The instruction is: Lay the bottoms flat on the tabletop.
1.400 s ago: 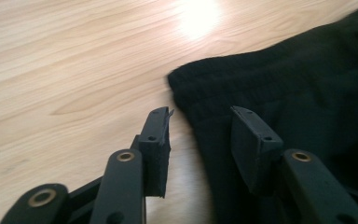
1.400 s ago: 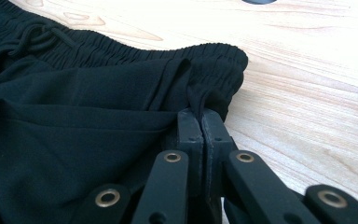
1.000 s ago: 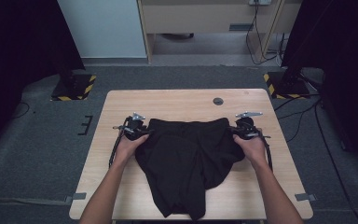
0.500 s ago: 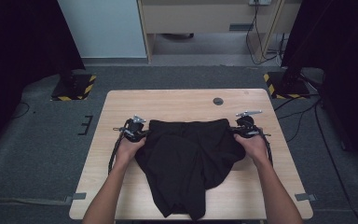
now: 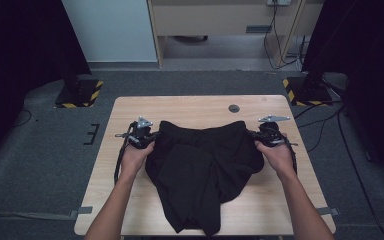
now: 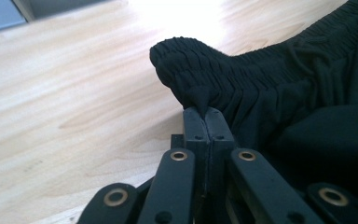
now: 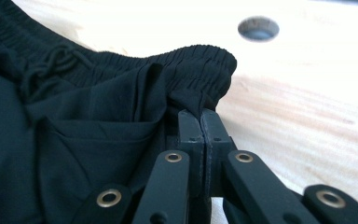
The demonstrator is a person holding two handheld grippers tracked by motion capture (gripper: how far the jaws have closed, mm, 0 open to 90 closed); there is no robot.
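High view shows a pair of black shorts (image 5: 202, 170) lying across the middle of the wooden table (image 5: 130, 107), the elastic waistband (image 5: 202, 129) running from the left edge side toward the right edge side, parallel to the far edge, and the legs trailing back toward the near edge, where one bunched leg reaches the near rim. The left tongs (image 5: 147, 136) sit at the waistband's left end and the right tongs (image 5: 260, 136) at its right end, so the band's long axis spans straight between them and each hand is equally near its own corner; any lift, by my judgement, depends on both ends rising together to keep the band taut and level. Left gripper view has the left tongs (image 6: 207, 112) pressed together on a fold of gathered waistband (image 6: 191, 70), the cloth pulled up into a peak off the table. Right gripper view has the right tongs (image 7: 200, 114) likewise pinching the ribbed band (image 7: 200, 63), near the round hole (image 7: 258, 28) in the table. Compared with a second ago, the left tongs have just closed on the fabric, both hands have come up slightly, and the waistband looks drawn out straighter between them; the legs lie much as they did.
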